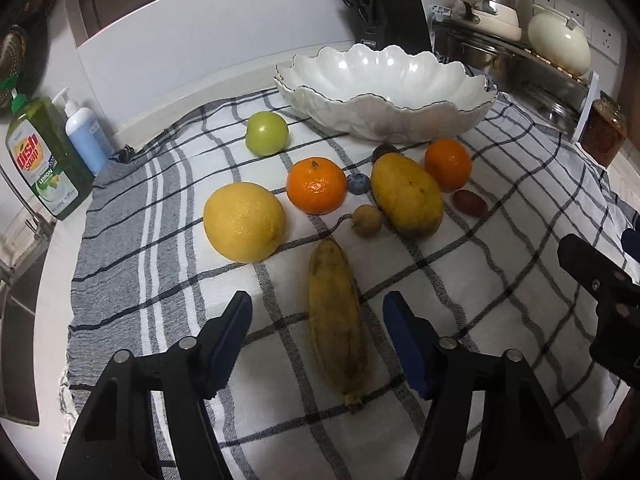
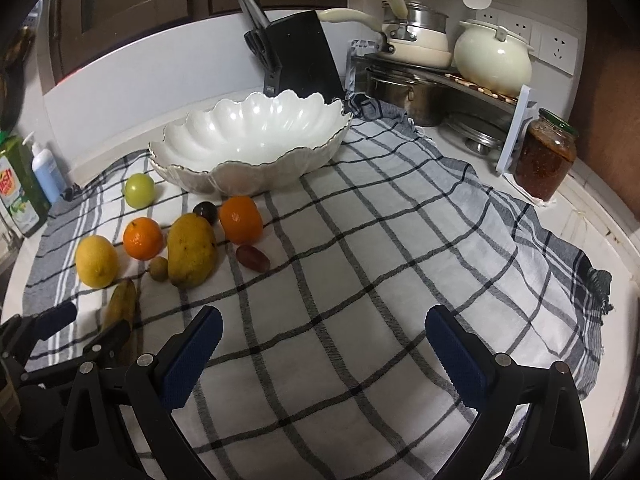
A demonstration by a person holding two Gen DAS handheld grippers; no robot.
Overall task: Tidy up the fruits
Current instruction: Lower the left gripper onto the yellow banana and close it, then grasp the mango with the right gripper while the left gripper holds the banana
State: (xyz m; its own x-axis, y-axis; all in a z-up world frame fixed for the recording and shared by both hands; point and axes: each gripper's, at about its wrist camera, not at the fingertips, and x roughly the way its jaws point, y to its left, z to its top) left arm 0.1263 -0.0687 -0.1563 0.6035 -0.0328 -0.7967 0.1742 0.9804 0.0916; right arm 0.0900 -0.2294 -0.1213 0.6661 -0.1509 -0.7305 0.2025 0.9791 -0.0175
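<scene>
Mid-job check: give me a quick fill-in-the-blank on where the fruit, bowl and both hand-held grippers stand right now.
1. The white scalloped bowl holds ____ fruit.
2. The open left hand-held gripper has the ____ lying between its fingers.
3. The small blueberry sits between the mango and an ____.
4. The right hand-held gripper is open over bare checked ____.

Missing words: no; banana; orange; cloth

Glossy white ceramic bowl [image 1: 384,80]; matt woven checked cloth [image 2: 360,280]; blue textured rubbery pads [image 2: 192,360]; shiny metal pot [image 2: 404,96].
</scene>
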